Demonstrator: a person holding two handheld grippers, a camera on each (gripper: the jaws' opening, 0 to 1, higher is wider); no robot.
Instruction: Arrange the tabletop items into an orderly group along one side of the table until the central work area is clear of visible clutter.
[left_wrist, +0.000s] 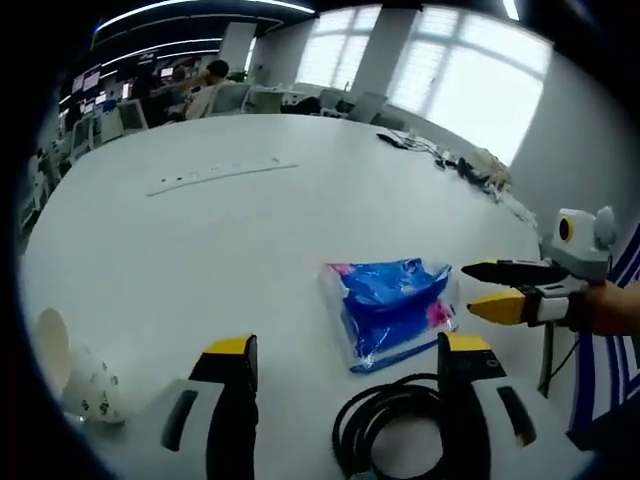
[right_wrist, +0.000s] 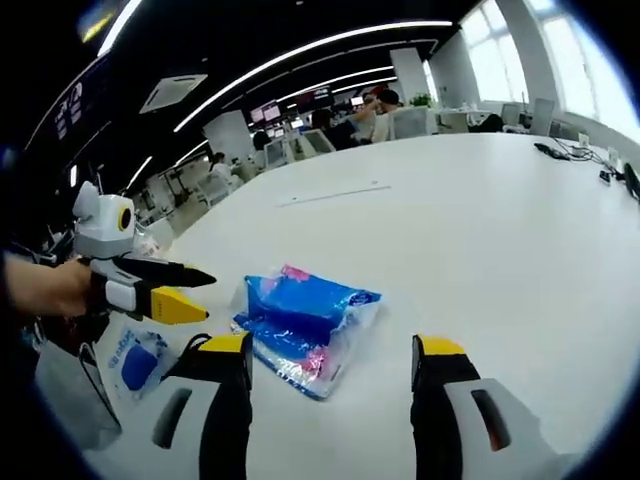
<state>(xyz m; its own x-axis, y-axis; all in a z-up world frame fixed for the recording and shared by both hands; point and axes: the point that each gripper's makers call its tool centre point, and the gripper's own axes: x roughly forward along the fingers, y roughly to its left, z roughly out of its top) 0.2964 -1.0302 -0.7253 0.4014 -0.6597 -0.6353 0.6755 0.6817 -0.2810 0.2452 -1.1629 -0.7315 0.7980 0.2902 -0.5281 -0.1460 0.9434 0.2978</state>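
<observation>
The broad white table (left_wrist: 200, 250) looks smooth and faintly satin. A crinkled, glossy clear plastic bag with blue contents (left_wrist: 392, 305) catches highlights. A coiled black cable (left_wrist: 385, 425) appears rubbery and matt. Near the table's edge, a white paper cup with small printed marks (left_wrist: 75, 375) looks dull and matt.

Both grippers have black jaws capped with yellow tips: the left gripper (left_wrist: 350, 362) and the right gripper (right_wrist: 330, 362). Each carries a white housing behind its jaws.
</observation>
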